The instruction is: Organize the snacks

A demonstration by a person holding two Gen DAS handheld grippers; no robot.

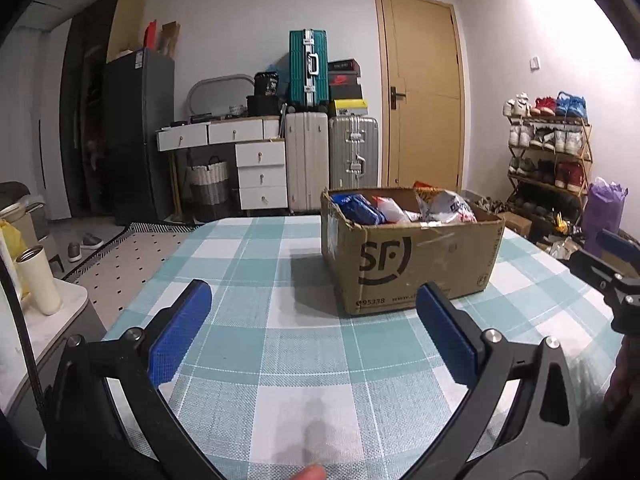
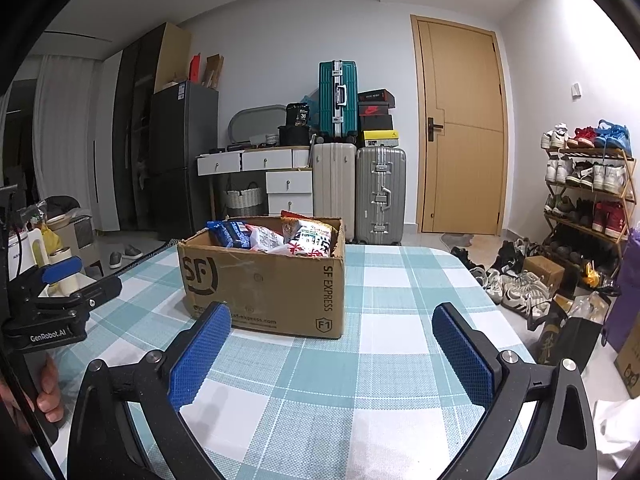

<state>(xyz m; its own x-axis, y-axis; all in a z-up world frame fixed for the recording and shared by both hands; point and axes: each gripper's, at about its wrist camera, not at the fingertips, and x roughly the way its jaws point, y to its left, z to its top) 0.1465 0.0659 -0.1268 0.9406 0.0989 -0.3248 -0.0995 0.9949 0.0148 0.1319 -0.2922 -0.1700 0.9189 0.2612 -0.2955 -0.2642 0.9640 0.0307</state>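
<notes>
We held both grippers low over the table [image 1: 248, 264], pointed at the box [image 1: 420, 264], which stood toward the far side of the checked cloth. The snacks [image 1: 400, 208] all lay inside it: a blue packet at the left, white and red bags crowded beside it, their tops just above the rim. No packet showed on the cloth in either view.

The left gripper [image 1: 314, 328] was spread wide with nothing between its blue pads, and the right gripper [image 2: 332, 350] was the same, released and empty. We judged that the wide spread suited bulky, crinkly bags, which need a broad bite. Both tools sat back from the box, near our edge of the table, so each camera took in the whole carton and its open top.

With every visible snack in the box and the cloth bare around it, the scene fitted two readings: snacks gathered in and the job about done, or a full box waiting to be sorted out. We could not tell which.
</notes>
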